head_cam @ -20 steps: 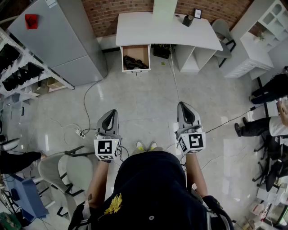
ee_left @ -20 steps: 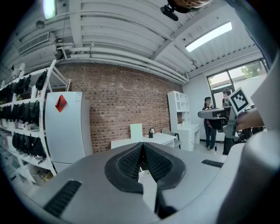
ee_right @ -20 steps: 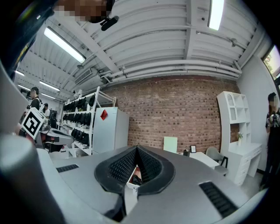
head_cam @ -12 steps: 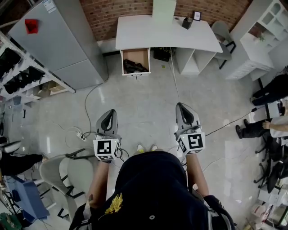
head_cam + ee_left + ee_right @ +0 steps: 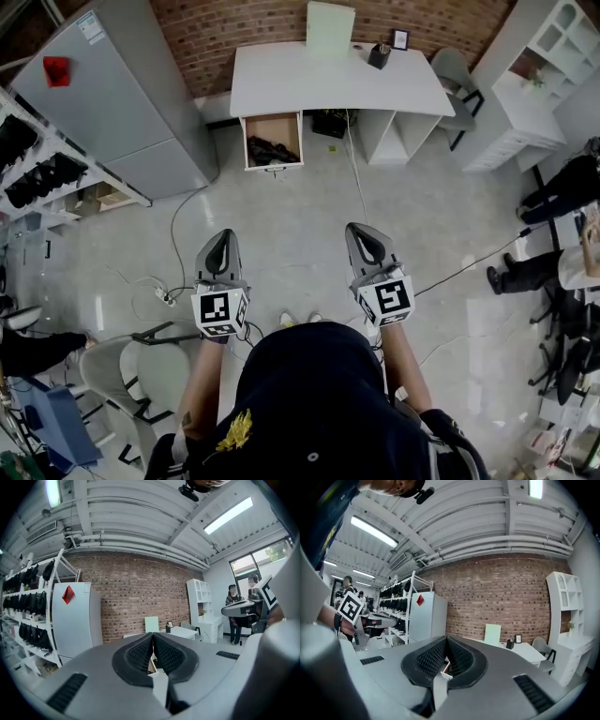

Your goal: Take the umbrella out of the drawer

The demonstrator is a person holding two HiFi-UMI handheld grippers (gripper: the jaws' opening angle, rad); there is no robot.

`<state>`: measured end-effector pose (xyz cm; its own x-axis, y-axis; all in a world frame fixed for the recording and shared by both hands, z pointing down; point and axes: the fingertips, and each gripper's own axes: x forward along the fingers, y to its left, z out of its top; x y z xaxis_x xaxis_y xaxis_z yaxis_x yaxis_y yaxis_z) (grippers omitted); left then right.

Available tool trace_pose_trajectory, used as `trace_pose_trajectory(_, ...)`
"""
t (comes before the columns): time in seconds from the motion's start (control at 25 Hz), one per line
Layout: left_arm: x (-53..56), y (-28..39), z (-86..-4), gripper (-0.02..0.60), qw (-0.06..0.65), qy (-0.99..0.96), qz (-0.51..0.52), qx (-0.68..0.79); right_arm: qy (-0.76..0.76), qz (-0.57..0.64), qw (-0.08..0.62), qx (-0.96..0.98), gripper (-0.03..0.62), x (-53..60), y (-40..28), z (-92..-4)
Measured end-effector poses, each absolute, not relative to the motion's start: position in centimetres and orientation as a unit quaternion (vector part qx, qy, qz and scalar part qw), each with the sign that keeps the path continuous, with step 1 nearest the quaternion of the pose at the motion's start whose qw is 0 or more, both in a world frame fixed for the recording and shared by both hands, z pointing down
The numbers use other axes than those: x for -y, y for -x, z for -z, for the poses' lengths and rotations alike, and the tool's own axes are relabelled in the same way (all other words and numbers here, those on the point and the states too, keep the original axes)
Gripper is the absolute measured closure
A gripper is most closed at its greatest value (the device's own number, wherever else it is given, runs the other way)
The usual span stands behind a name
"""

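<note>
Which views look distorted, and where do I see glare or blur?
Head view: sharp, evenly lit, faint sheen on the floor. Left gripper view: fisheye bending, black corners, glaring ceiling lamp. Right gripper view: same bending, top lamp blown out.

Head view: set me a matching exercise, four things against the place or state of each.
1 umbrella
2 drawer
3 left gripper
4 red tag

A jaws shut, nothing between them
B pulled open under the white desk
C on the grey cabinet
D lying in the drawer

Pairs: 1-D, 2-B, 3-A, 4-C.
</note>
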<state>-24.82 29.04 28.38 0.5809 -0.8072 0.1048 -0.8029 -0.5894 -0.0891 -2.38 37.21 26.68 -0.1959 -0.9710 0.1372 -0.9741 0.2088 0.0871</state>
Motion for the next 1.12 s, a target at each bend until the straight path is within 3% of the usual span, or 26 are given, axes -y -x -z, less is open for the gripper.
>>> trace_pose_trajectory(0.24,-29.2,21.7,-28.0,0.563,0.057,0.886,0.088,-0.452,-0.622,-0.017,0.076,0.779,0.567,-37.9,0.3,-26.8)
trace_pose_trajectory(0.8,-30.0,17.0,-28.7,0.561,0.042,0.879,0.088,-0.468,-0.614,-0.047,0.088,0.783,0.566,-40.5,-5.2,-29.1)
trace_pose_trajectory(1.0,-30.2,17.4,-28.9,0.558,0.037,0.875,0.085,-0.476,-0.602,-0.072,0.088,0.79,0.566,-40.4,-4.2,-30.4)
trace_pose_trajectory(1.08,-29.5,17.7,-29.4,0.517,0.03,0.875,0.088,-0.476,-0.595,-0.078,0.094,0.795,0.567,-40.1,-3.4,-30.9)
trace_pose_trajectory(1.12,-29.0,17.7,-29.7,0.466,0.026,0.875,0.091,-0.474,-0.593,-0.081,0.095,0.795,0.566,-39.9,-3.2,-31.1)
